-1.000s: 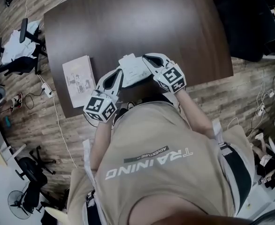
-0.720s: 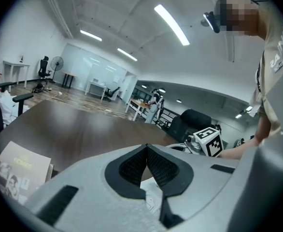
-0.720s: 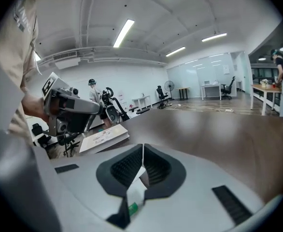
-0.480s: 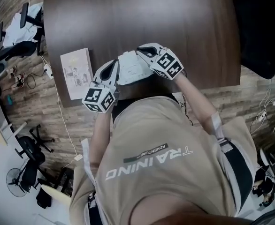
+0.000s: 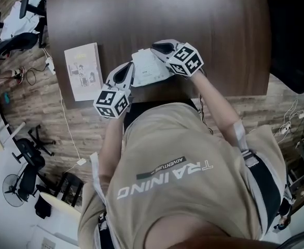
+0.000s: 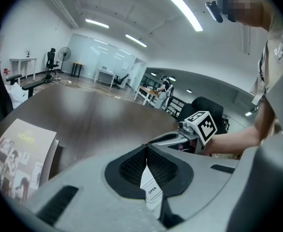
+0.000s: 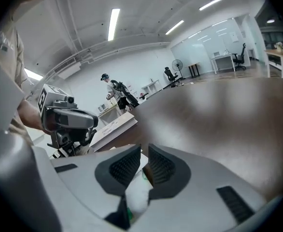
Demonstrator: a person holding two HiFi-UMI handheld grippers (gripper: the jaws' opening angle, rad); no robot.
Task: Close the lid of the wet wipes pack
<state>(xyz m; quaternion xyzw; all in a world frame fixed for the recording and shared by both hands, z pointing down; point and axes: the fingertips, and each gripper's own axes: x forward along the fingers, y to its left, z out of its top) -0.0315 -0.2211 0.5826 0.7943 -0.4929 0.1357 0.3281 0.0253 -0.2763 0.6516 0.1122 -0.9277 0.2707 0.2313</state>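
A white wet wipes pack (image 5: 151, 69) sits between my two grippers over the near part of the dark table (image 5: 193, 14). My left gripper (image 5: 133, 67) has the pack's left end, with its jaws shut. In the left gripper view (image 6: 146, 151) a white strip of the pack (image 6: 151, 192) with an "OPEN" label shows between the pads. My right gripper (image 5: 156, 48) is at the pack's far right edge. In the right gripper view (image 7: 142, 153) its jaws stand almost together, with a white and green bit of the pack (image 7: 134, 195) between them. I cannot see whether the lid is raised.
A thin booklet (image 5: 83, 71) lies on the table to the left of the pack, near the left edge. The person's torso hangs over the table's near edge. Office chairs, cables and a fan stand on the wooden floor at the left.
Both grippers have sunk toward the tabletop with the pack between them and moved a little farther in from the near edge. The jaws look unchanged.
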